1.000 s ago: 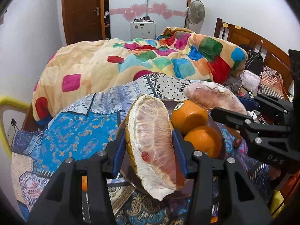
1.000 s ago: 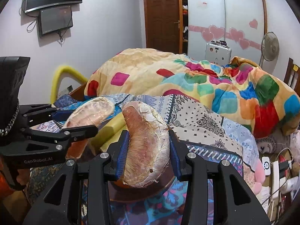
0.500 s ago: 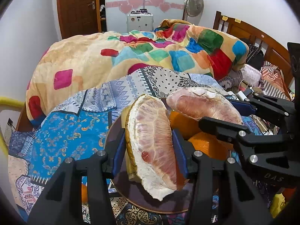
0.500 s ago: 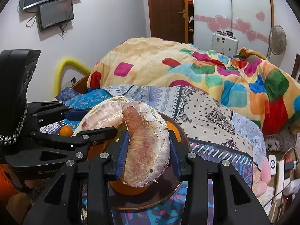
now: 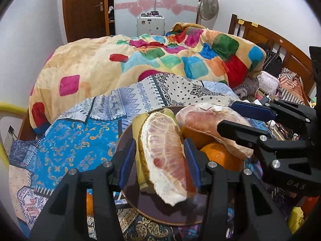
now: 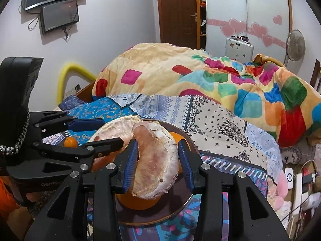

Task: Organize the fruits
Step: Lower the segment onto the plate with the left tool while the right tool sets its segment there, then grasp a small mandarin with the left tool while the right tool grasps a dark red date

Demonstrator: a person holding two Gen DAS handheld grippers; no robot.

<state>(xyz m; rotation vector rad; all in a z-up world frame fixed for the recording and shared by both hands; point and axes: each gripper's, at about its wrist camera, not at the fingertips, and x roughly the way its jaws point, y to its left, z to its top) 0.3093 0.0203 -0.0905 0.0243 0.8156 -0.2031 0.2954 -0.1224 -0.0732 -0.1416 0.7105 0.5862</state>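
Surface: bed (image 5: 84, 146), spread with a blue and white patterned sheet; no counter in sight.
Quilt: multicoloured quilt (image 5: 140, 60) heaped across the far half of the bed, reaching toward the wooden headboard (image 5: 266, 34) at the right edge.
Room: brown door (image 5: 84, 8) and a wardrobe with pink heart stickers (image 5: 156, 2) at the back wall; a standing fan (image 5: 208, 6) beside it; a wall screen (image 6: 58, 14) at upper left in the right wrist view; a yellow rail (image 6: 66, 72) at the bed's left edge.
Plate: dark round plate (image 5: 160, 208) on the near edge of the bed, between both tools.
Fruit on plate: oranges (image 5: 220, 156) on the right side; a yellowish peel piece (image 5: 138, 128) on the left side.
Loose fruit: small orange (image 6: 70, 141) on the sheet, left of the plate.
Left gripper (image 5: 160, 160): blue pads clamped on a pomelo wedge (image 5: 166, 156), cut face up, held over the plate.
Right gripper (image 6: 158, 160): pads clamped on a second pomelo wedge (image 6: 156, 158), membrane side up, above the oranges.
Pose: both tools point toward the far end of the bed, side by side, right one angled in from the right edge; their wedges nearly meet over the plate; contact cannot be told.
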